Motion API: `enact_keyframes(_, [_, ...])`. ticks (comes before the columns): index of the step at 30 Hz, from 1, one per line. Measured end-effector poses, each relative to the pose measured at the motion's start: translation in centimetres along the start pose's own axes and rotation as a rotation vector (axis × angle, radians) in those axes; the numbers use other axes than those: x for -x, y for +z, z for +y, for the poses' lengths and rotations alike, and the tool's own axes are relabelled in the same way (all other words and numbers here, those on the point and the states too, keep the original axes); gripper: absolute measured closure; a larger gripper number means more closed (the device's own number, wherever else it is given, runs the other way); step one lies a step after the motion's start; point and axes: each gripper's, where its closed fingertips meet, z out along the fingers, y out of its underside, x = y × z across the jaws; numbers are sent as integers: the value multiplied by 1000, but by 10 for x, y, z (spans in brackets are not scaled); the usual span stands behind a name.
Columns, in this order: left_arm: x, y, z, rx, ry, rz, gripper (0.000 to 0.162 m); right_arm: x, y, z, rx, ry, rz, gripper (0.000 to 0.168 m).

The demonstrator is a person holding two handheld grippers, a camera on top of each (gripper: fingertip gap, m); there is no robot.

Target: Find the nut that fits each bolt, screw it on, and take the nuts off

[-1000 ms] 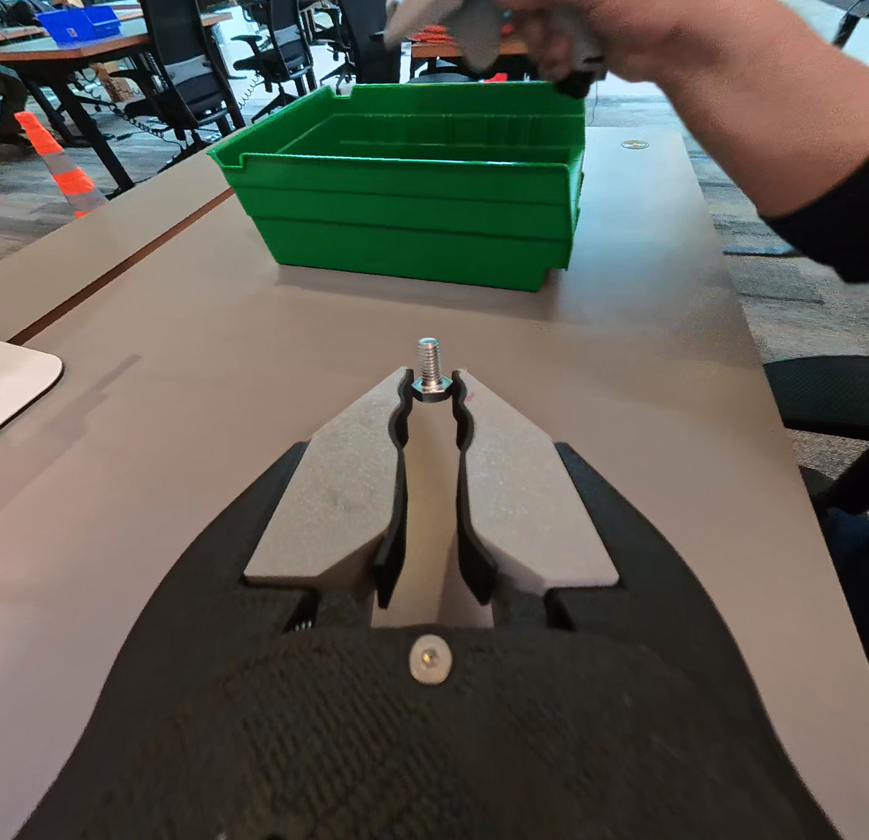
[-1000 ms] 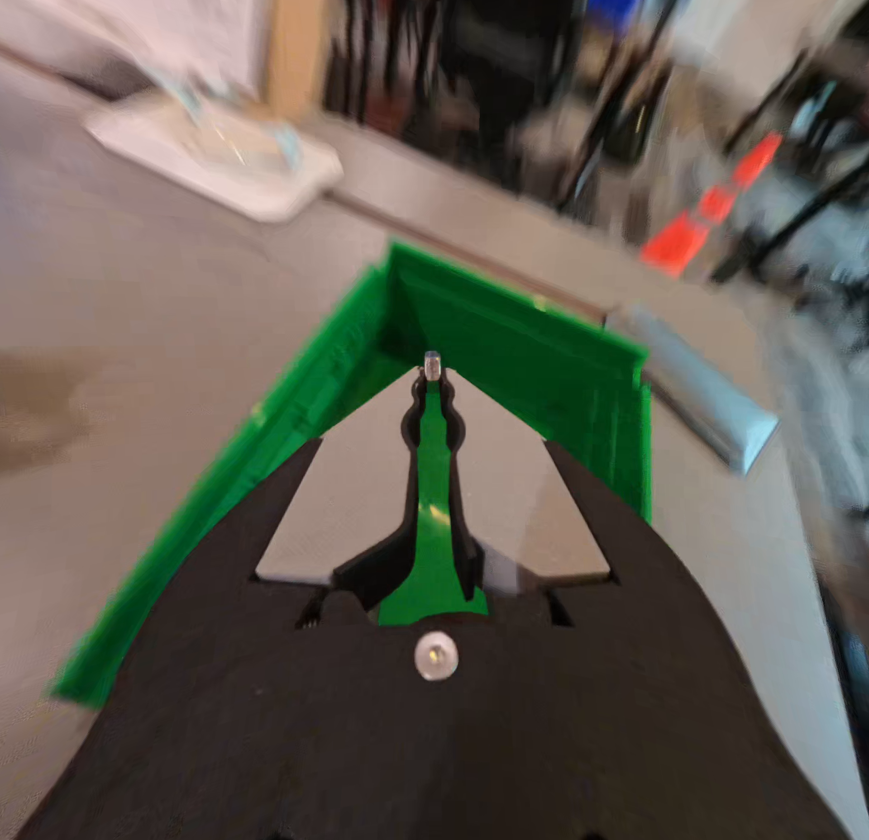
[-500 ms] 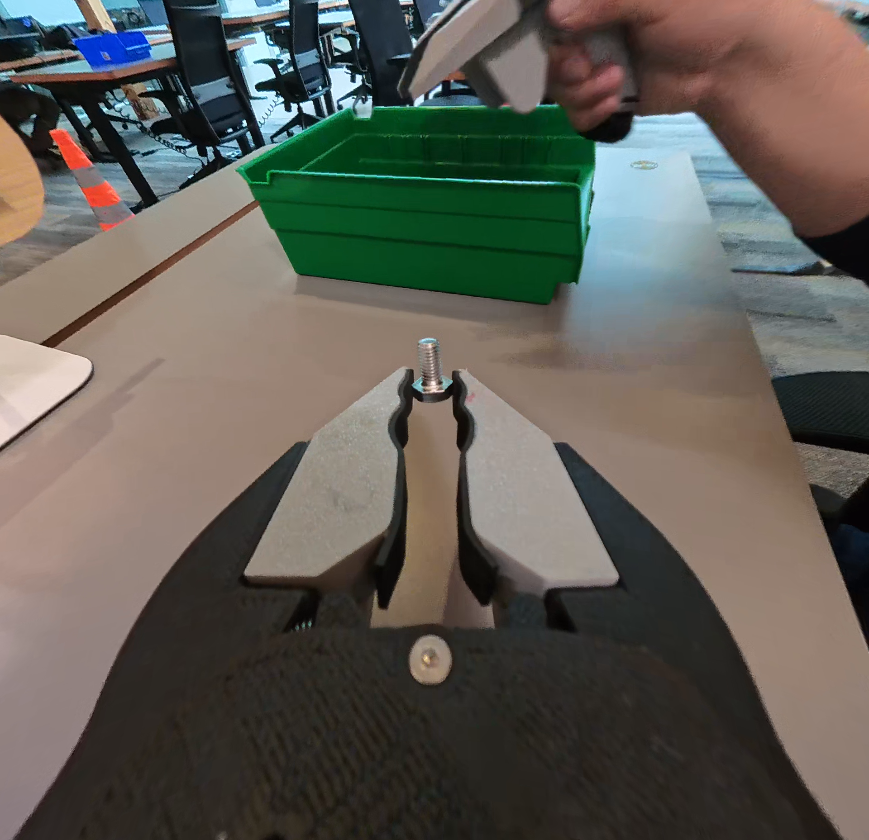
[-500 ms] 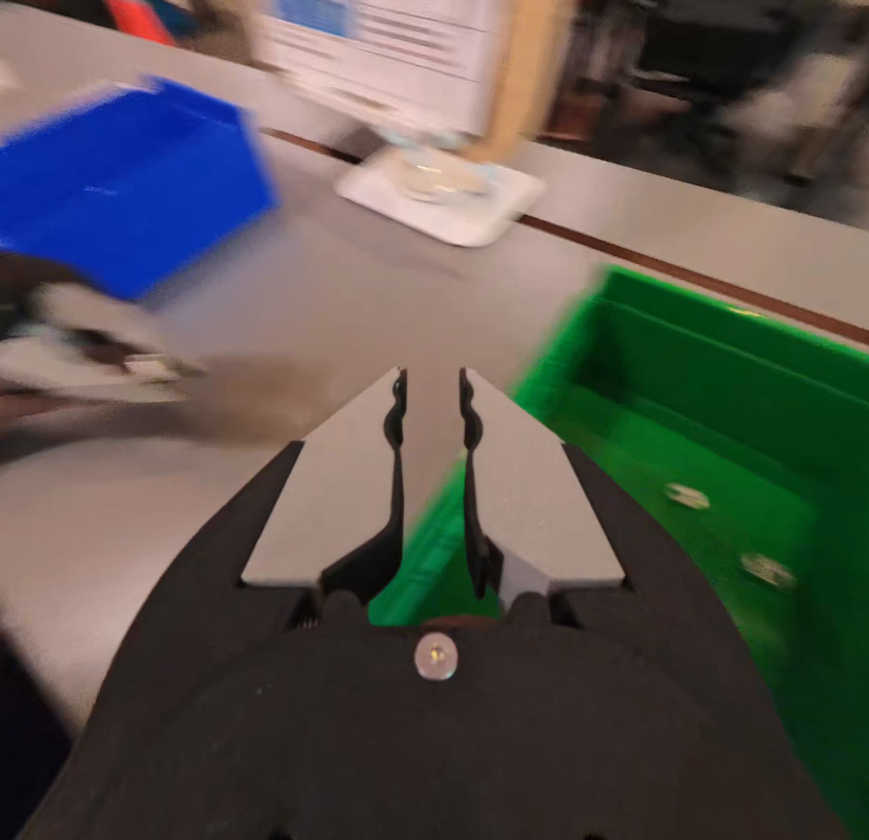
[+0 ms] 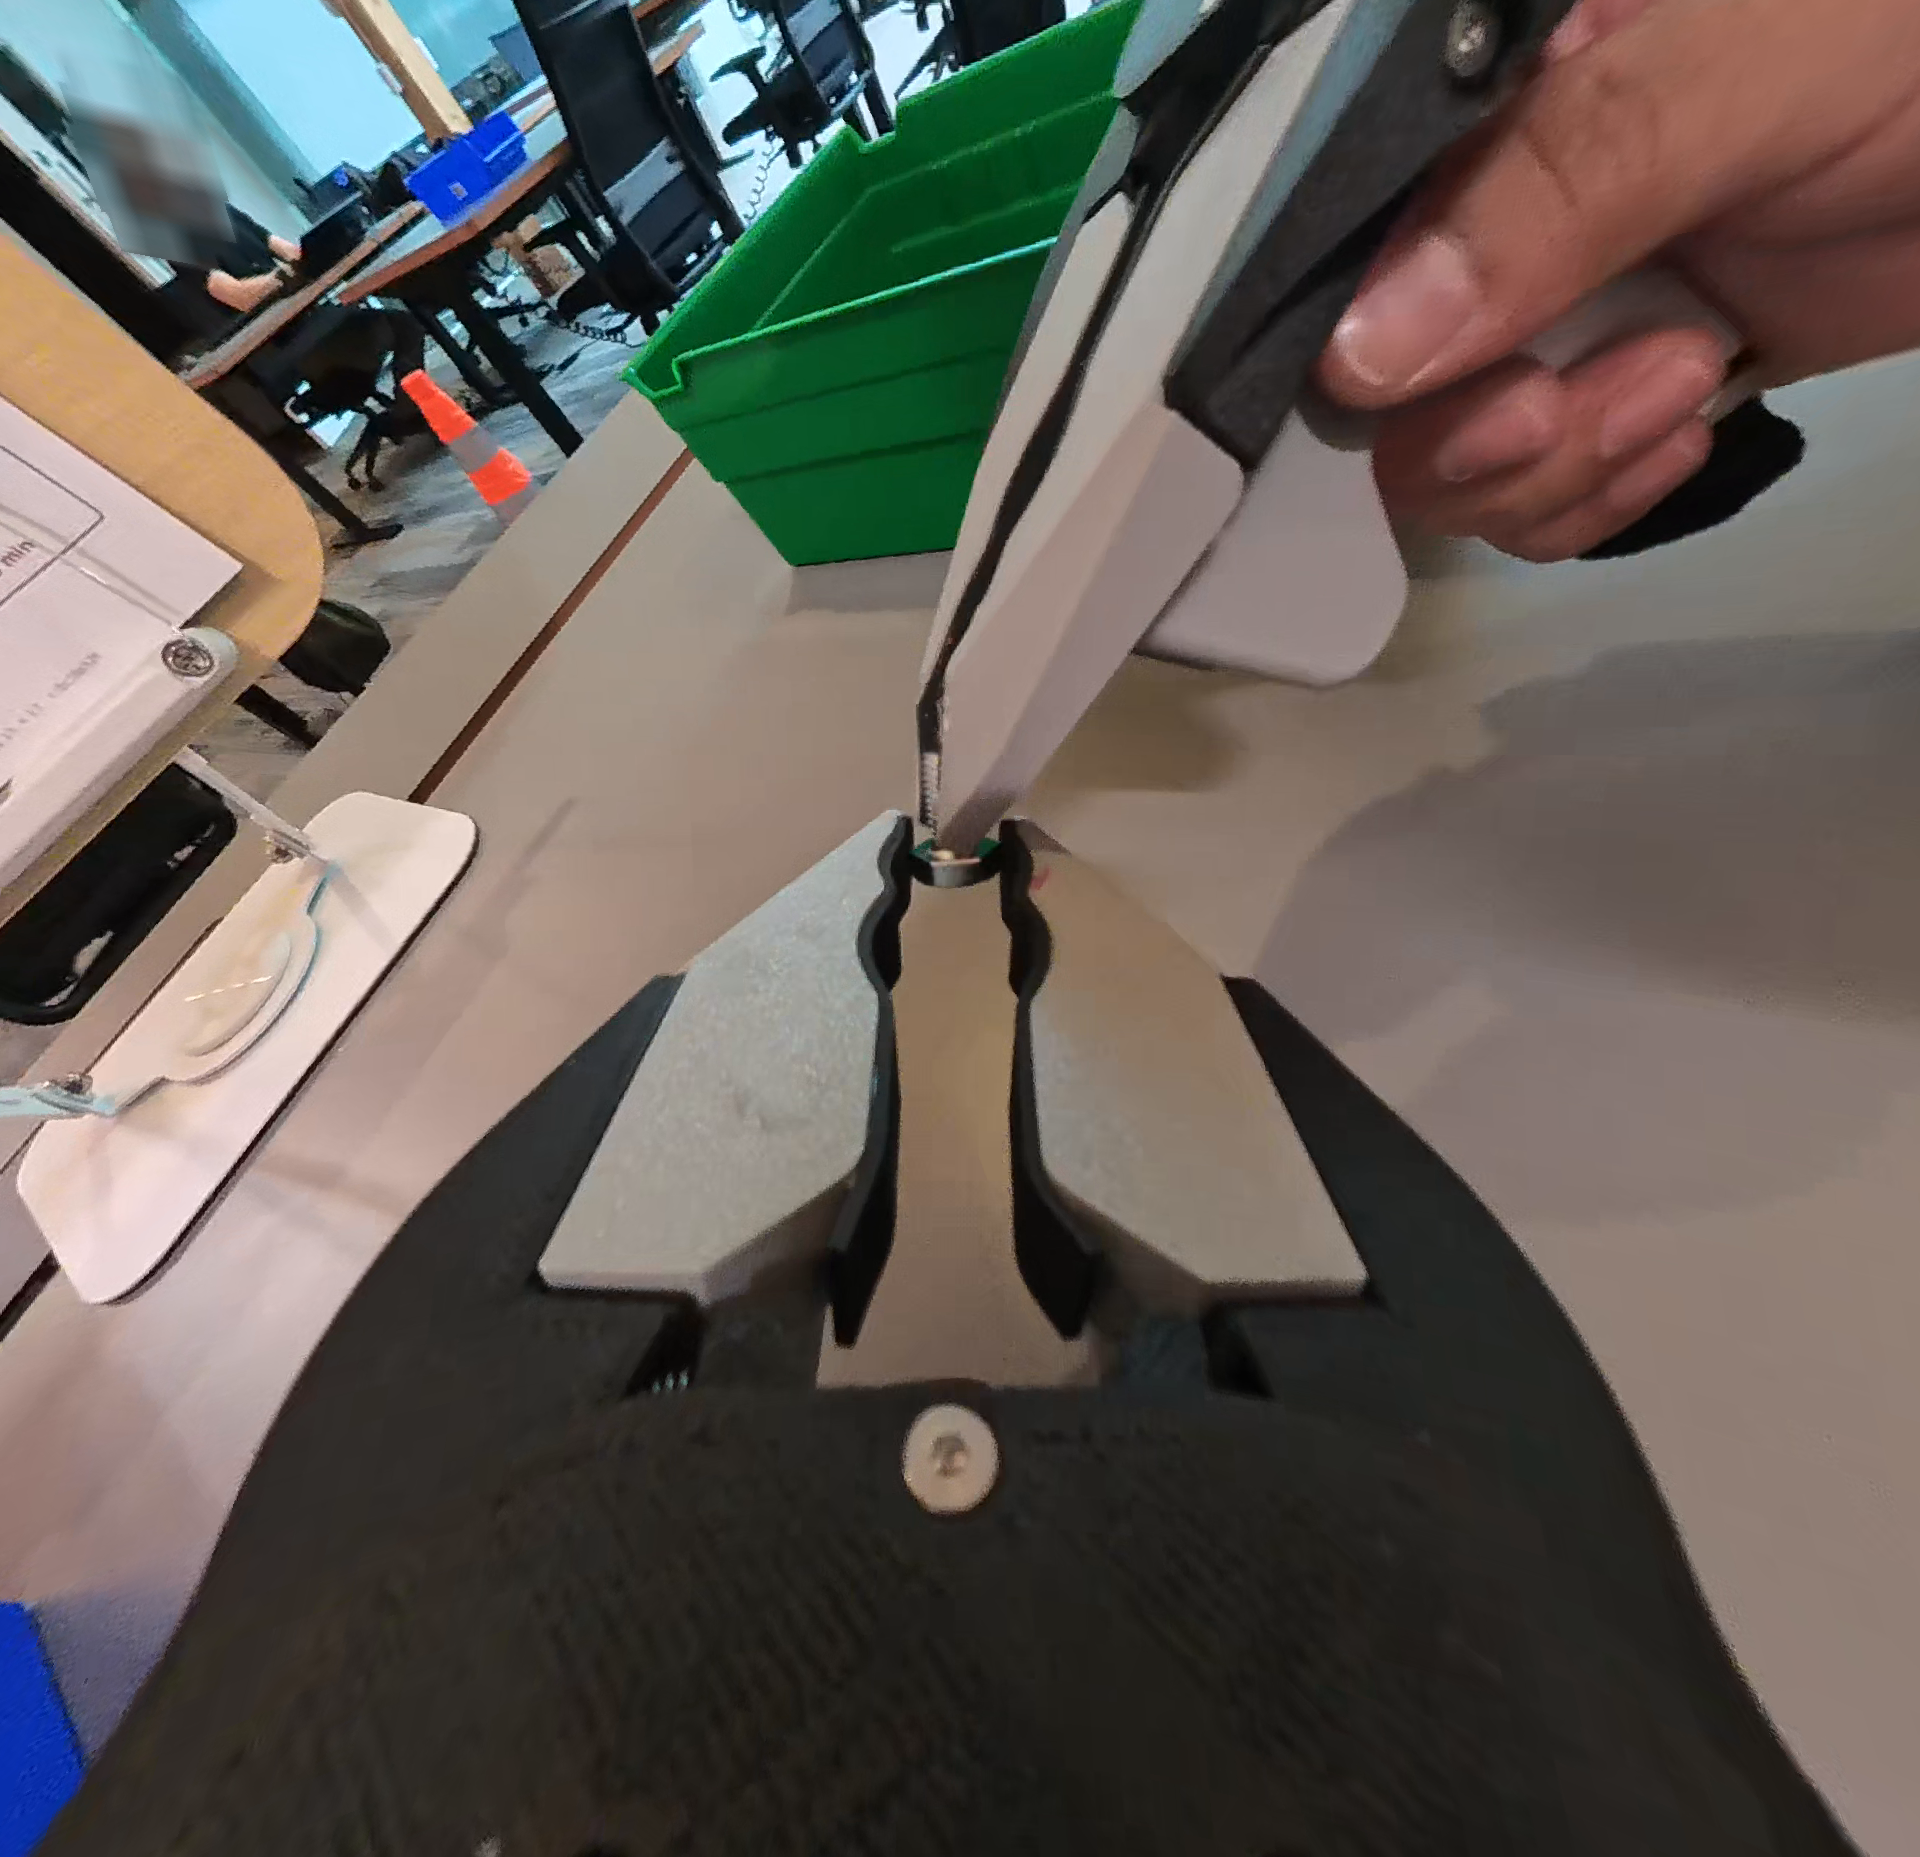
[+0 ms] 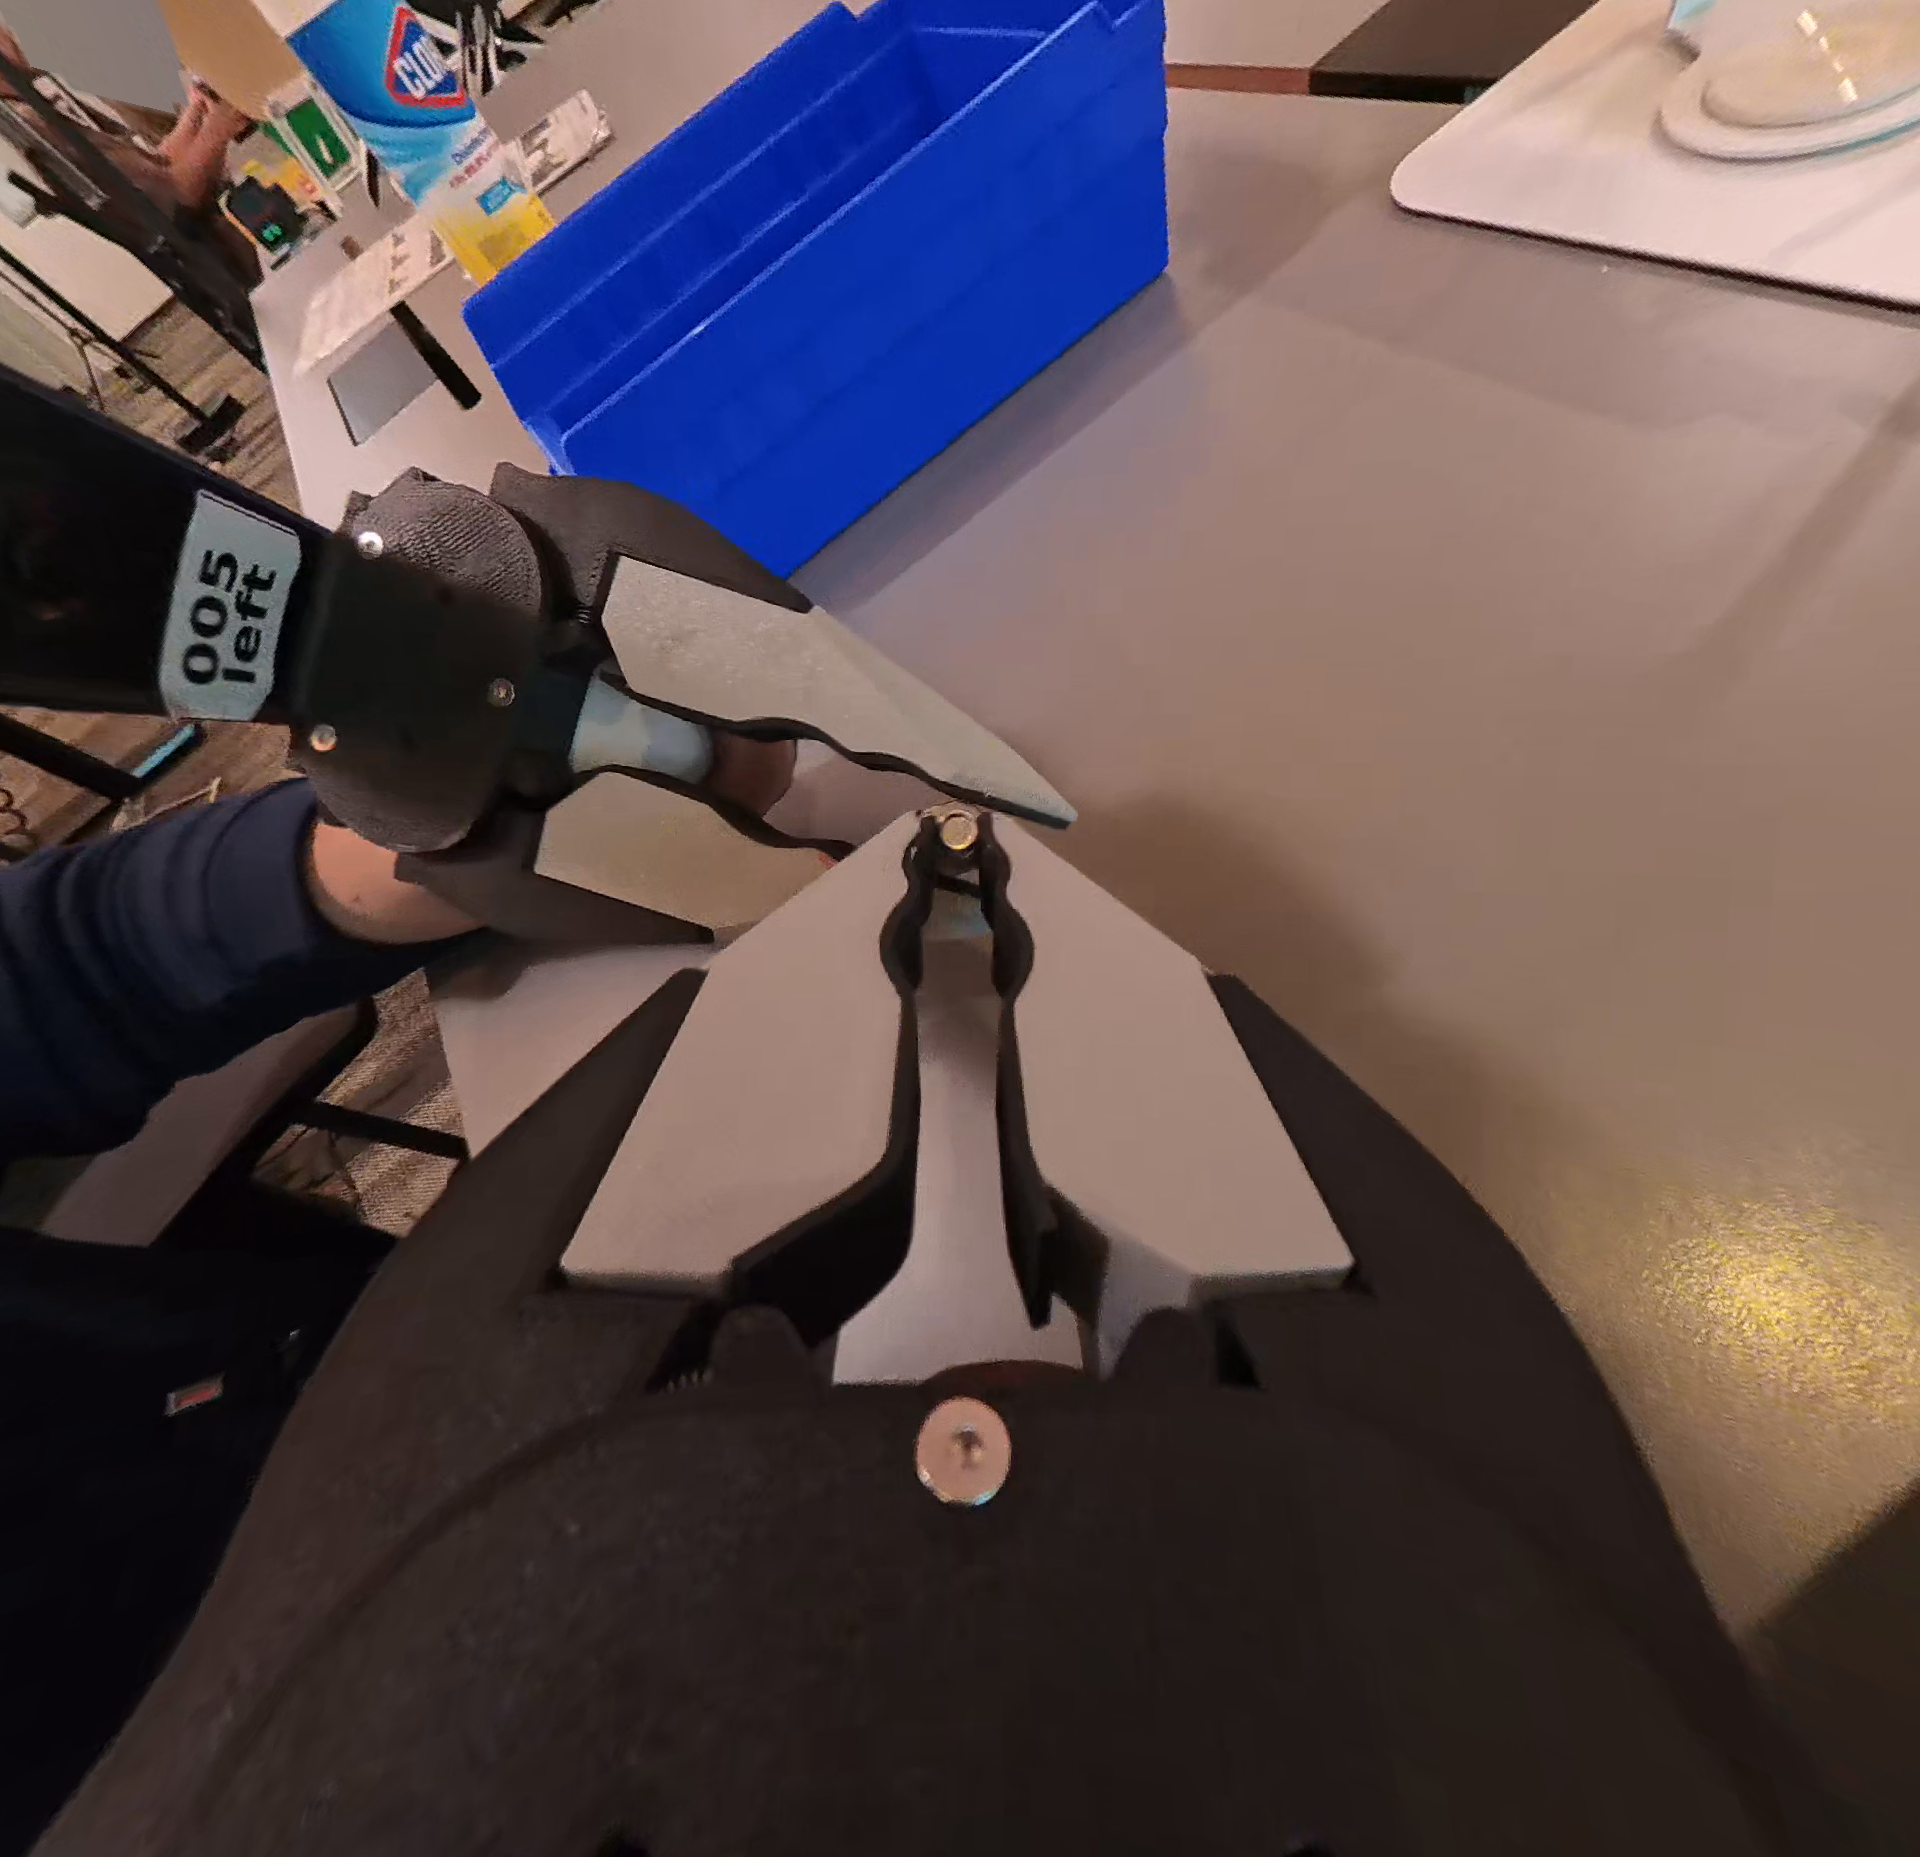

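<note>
My left gripper [image 5: 954, 864] is shut on the hex head of a silver bolt [image 5: 951, 872] and holds it just above the table, threads pointing up. My right gripper [image 5: 940, 815] comes down steeply from above, and its fingertips are shut on the bolt's threaded shank [image 5: 928, 781]. In the right wrist view I look down my right gripper [image 6: 956, 846] onto the bolt's round end [image 6: 956, 831], pinched between the black pads. A finger [image 6: 831, 706] of the left gripper reaches in from the left to the same bolt. I see no nut on the shank.
A green bin [image 5: 883, 353] stands at the back of the grey table [image 5: 1558, 976]. A blue bin [image 6: 852, 280] stands on the other side. A white stand base [image 5: 239, 1028] sits at the table's left edge. A cleaning-wipes canister [image 6: 416, 82] and office chairs are farther off. My left and right fingertips are right by each other.
A second ago my right gripper held a small silver piece over the green bin. It then opened, swung across and closed on the bolt's shank. My left gripper kept its hold on the bolt.
</note>
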Motion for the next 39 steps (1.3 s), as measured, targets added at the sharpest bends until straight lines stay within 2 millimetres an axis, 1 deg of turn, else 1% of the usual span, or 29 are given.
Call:
enact_keyframes(3, [-1,1,0,7,-12,-1,148,-3,-4,0,-20,-20,33,163])
enact_keyframes(5, [0,2,6,35,-15,4,148,-17,-19,-4,-47,-46,121,164])
enact_keyframes(6, [1,3,10,61,-21,1,146,-26,-33,-6,-54,-64,178,163])
enact_keyframes(7, [2,3,13,76,-27,-3,144,-39,-52,-10,-59,-90,256,163])
enact_keyframes(8, [2,3,13,76,-33,2,144,-56,-77,-15,-67,-126,364,164])
enact_keyframes(9, [2,3,12,69,-41,5,144,-77,-106,-18,-58,-164,495,164])
enact_keyframes(10, [2,3,12,64,-52,11,144,-98,-136,-15,-16,-188,616,164])
enact_keyframes(11, [1,4,12,64,-71,23,144,-118,-162,-7,47,-181,705,164])
enact_keyframes(12, [0,5,13,65,-92,37,143,-135,-182,3,103,-151,759,163])
enact_keyframes(13, [-1,6,14,65,-111,49,142,-150,-195,13,140,-115,784,163])
enact_keyframes(14, [-1,6,14,63,-128,57,141,-160,-202,23,168,-74,784,163])
enact_keyframes(15, [-2,7,15,62,-141,64,139,-166,-203,32,191,-44,762,162])
enact_keyframes(17, [-1,7,16,67,-152,68,138,-168,-196,49,253,-17,720,156])
enact_keyframes(18, [0,8,17,68,-154,67,138,-169,-195,49,264,-39,744,151])
enact_keyframes(19, [0,8,18,69,-159,68,138,-168,-193,42,244,-81,777,150])
enact_keyframes(20, [1,7,19,68,-167,70,138,-161,-187,31,203,-123,780,150])
enact_keyframes(22, [3,7,19,63,-185,75,137,-133,-165,4,99,-187,700,149])
enact_keyframes(24, [4,5,18,53,-200,84,136,-97,-136,-29,-39,-256,583,149])
enact_keyframes(26, [6,2,18,47,-215,88,135,-62,-104,-57,-157,-324,460,149])
enact_keyframes(27, [7,0,17,44,-228,89,135,-46,-87,-66,-203,-352,399,149])
enact_keyframes(28, [8,-3,17,35,-249,89,135,-34,-68,-71,-226,-378,341,149])
enact_keyframes(29, [9,-9,17,26,-284,94,134,-27,-51,-74,-240,-394,311,149])
enact_keyframes(30, [9,-19,14,10,-328,104,134,-24,-34,-75,-249,-408,293,149])
enact_keyframes(32, [15,-53,0,-58,-381,108,141,-20,-3,-70,-247,-445,252,149])
enact_keyframes(33, [24,-73,0,-50,-387,77,141,-23,9,-66,-239,-462,253,149])
enact_keyframes(34, [35,-94,4,-16,-393,36,137,-27,18,-61,-223,-472,259,149])
enact_keyframes(36, [61,-140,20,81,-406,-50,131,-29,27,-52,-211,-474,244,148])
enact_keyframes(37, [77,-162,35,162,-418,-106,129,-29,29,-48,-214,-472,232,148])
enact_keyframes(39, [115,-202,74,342,-456,-225,122,-28,31,-40,-184,-489,225,148])
